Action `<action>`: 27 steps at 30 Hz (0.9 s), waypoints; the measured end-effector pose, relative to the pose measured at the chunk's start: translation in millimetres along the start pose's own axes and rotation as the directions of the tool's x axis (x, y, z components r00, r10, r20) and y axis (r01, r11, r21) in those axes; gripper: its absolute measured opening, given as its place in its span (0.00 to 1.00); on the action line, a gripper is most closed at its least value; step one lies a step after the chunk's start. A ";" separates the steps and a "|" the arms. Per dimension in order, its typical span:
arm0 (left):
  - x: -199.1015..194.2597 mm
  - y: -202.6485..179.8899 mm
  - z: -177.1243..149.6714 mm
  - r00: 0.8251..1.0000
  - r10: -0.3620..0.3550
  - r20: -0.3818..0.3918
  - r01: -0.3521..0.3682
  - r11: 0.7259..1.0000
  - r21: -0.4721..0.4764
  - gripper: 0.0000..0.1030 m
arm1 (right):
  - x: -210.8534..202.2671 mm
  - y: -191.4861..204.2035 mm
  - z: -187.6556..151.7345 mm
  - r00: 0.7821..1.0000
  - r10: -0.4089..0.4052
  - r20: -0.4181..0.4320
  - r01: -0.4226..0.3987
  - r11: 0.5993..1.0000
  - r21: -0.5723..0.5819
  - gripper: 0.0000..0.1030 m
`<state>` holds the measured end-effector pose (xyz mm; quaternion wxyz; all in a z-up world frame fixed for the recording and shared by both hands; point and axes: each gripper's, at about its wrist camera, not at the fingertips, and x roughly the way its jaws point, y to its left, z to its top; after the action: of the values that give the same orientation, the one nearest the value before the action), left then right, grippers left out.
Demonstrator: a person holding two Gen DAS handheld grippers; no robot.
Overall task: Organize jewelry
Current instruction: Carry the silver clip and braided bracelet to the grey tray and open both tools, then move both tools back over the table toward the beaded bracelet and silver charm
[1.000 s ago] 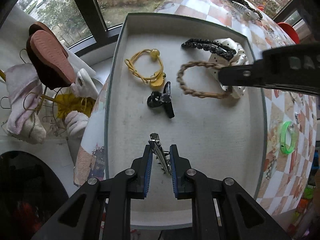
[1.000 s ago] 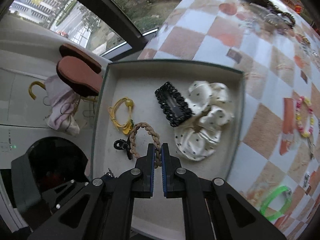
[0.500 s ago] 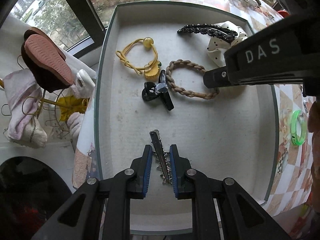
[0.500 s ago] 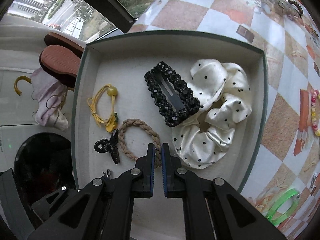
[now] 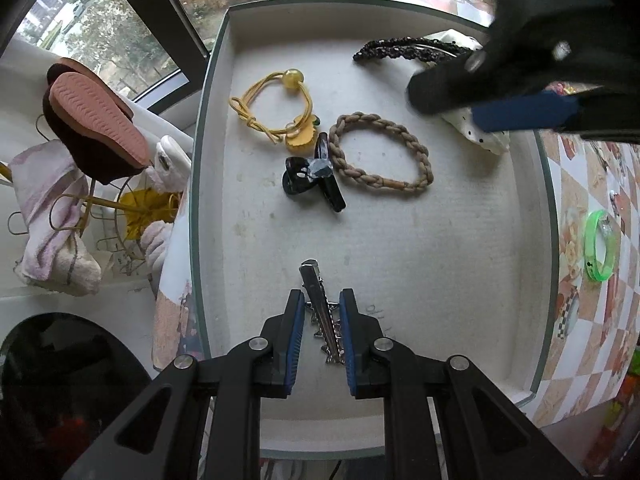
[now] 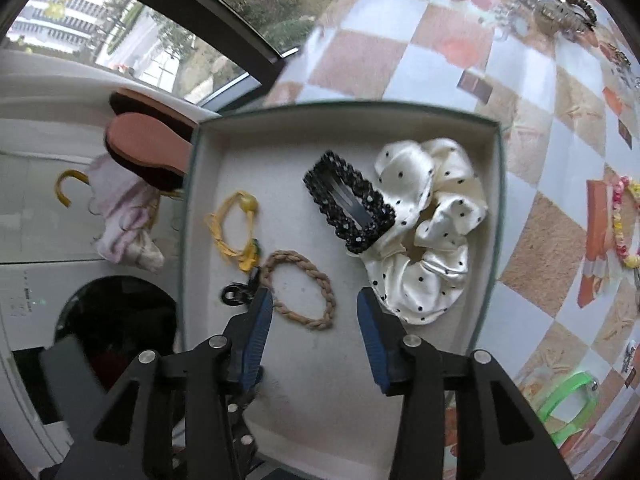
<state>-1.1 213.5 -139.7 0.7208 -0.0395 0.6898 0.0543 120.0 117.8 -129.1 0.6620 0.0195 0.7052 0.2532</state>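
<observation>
Tray (image 6: 486, 280): five hair pieces in, braided tie (image 6: 298, 290) just released. Right tool (image 6: 316, 334) has just spread, empty; left tool (image 5: 320, 322) pinches silver clip (image 5: 322, 312). Green bangle (image 5: 598, 246) remains on worktop (image 6: 532, 92).

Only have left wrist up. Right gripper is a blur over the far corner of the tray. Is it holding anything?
Observer: No. The right wrist view shows the right gripper open, its jaws having just been opening. The braided hair tie lies loose on the tray floor ahead of it, not gripped.
Operator: What's under the blur?
Observer: The black beaded clip rests on the left side of the polka-dot scrunchie.
Operator: Anything left out on that side?
Observer: A pink and yellow bead bracelet lies on the checked tablecloth, outside the tray.
</observation>
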 end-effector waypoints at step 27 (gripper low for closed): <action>-59.8 -53.3 23.7 0.993 0.028 0.116 -0.045 0.988 0.145 1.00 | -103.4 -115.8 -77.4 0.984 -0.058 0.166 0.013 0.965 0.264 0.80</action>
<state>26.9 162.3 -79.9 0.7587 0.0298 0.6505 0.0185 95.3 -46.2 -78.3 0.7165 0.1159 0.6727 0.1434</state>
